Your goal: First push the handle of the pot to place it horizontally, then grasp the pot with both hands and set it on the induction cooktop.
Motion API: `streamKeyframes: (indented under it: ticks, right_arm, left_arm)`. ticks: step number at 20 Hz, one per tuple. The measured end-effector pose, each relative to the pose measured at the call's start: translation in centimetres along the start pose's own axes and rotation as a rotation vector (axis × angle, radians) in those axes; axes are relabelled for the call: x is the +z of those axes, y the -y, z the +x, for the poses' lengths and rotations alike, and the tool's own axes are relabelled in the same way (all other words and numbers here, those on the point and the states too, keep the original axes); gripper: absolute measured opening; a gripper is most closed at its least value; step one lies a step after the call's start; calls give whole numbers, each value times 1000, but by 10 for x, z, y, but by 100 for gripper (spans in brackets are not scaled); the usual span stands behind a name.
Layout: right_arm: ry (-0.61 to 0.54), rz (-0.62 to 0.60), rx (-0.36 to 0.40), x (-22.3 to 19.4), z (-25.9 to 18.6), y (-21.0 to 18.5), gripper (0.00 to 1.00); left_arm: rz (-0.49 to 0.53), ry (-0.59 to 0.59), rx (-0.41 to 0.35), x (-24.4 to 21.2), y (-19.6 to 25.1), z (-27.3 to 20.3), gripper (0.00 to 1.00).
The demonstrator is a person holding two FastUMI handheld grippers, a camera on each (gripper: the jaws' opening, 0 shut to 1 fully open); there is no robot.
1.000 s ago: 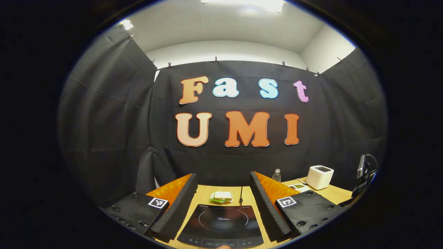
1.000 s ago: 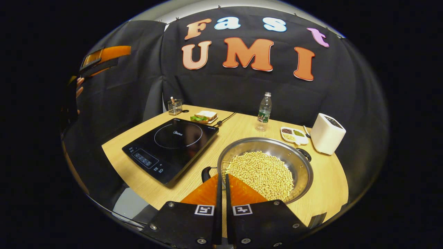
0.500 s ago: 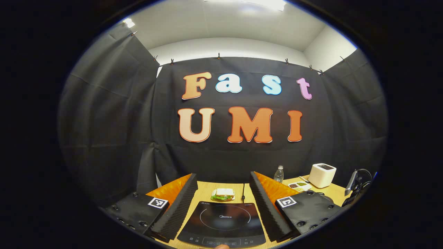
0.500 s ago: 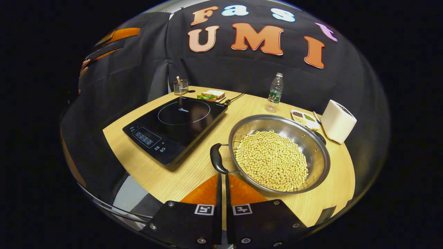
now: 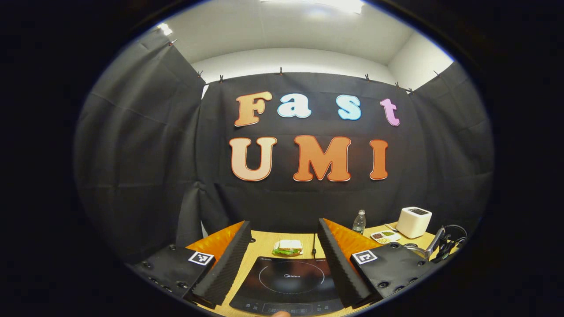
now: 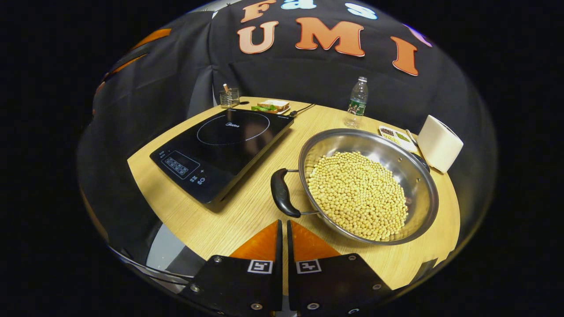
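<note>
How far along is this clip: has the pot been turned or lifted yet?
Nothing looks finished. The pot, full of beans, sits on the table beside the induction cooktop, not on it. In hand: the right gripper, fingers closed, sits just short of the near handle, apparently poised to push it. The left gripper hangs open above the cooktop. Left: the push, the two-handed grasp and the transfer.

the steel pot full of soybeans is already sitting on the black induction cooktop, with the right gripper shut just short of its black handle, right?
Not quite. The right gripper view shows the steel pot of soybeans standing on the wooden table beside the black induction cooktop, not on it. The rest holds: the right gripper is shut, just short of the pot's black handle.
</note>
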State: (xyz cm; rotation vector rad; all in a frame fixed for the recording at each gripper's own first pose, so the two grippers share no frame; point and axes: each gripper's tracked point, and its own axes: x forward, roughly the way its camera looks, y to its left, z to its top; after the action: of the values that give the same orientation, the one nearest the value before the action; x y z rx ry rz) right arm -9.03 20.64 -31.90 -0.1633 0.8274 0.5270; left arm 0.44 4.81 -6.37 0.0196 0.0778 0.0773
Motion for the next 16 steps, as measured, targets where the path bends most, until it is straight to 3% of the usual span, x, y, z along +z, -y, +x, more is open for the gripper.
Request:
streamKeyframes:
  ticks: [16]
  right_arm:
    - [-18,55,20,21,29,-11,4]
  left_arm:
    - [-13,-26,19,-15,-17,17,98]
